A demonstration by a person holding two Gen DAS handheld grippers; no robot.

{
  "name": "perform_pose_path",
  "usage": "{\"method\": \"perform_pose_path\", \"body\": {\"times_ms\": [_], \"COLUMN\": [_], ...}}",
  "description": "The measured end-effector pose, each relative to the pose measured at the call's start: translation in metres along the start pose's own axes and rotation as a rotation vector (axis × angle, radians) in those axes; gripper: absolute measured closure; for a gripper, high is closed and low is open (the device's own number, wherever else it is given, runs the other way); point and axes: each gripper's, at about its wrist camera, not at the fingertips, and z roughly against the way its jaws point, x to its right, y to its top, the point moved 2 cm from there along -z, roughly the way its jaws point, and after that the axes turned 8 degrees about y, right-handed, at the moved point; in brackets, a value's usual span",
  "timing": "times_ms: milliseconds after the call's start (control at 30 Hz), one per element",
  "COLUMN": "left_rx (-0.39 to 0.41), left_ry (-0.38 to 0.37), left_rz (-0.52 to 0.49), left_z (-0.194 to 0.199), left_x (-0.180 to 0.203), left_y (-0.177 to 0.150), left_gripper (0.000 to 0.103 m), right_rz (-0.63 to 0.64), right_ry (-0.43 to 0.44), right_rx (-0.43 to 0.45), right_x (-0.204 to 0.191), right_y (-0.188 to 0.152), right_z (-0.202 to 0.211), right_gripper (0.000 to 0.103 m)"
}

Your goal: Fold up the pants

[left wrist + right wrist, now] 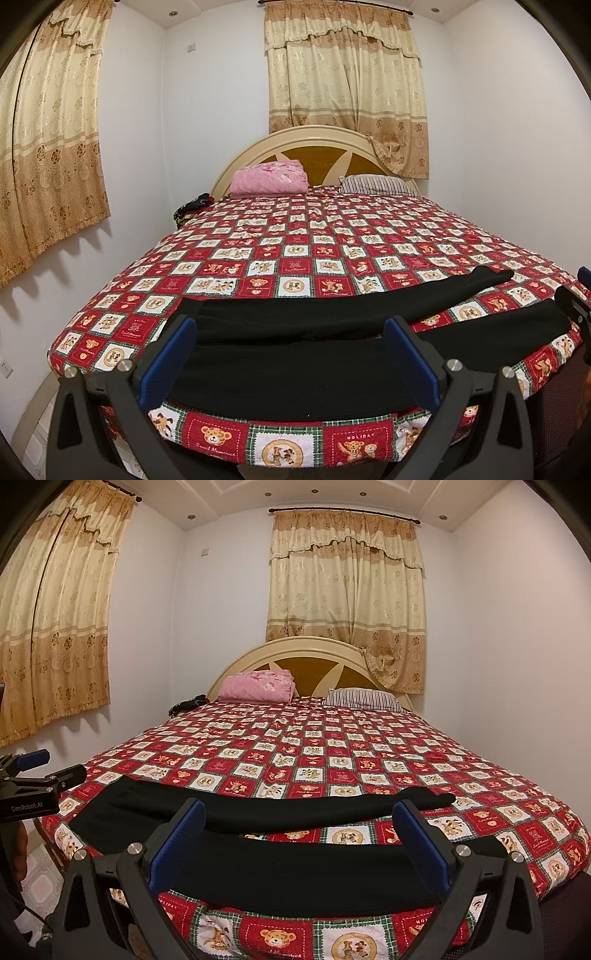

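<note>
Writing: "HOLIDAY" is read on the bedspread (362,435); "GenRobot.AI" on the left tongs (27,806).
Pants (295,369): laid along the bed's near edge.
Tongs: left tongs (291,358) and right tongs (301,840) are held spread, nothing gripped.

Both wrist views low at bed (280,258) foot, facing headboard (314,147).

Home bedroom: large bed (332,236) under red teddy-bear patchwork cover, cream arched headboard (314,140), pink folded blanket (269,178), striped pillow (373,184), beige floral curtains (347,92), white walls.
</note>
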Motion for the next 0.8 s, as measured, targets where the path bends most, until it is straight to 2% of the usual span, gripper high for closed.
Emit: {"method": "perform_pose_path", "body": {"times_ms": [800], "left_rx": [-0.006], "left_ry": [0.000], "left_rz": [0.001], "left_z": [-0.0008], "left_x": [-0.0013], "left_y": [-0.0035], "left_gripper": [0.000], "right_rz": [0.006], "right_ry": [-0.006], "right_rx": [-0.025], "right_x": [0.0007], "right_y": [-0.0020], "right_z": [-0.0043], "right_gripper": [0.001]}}
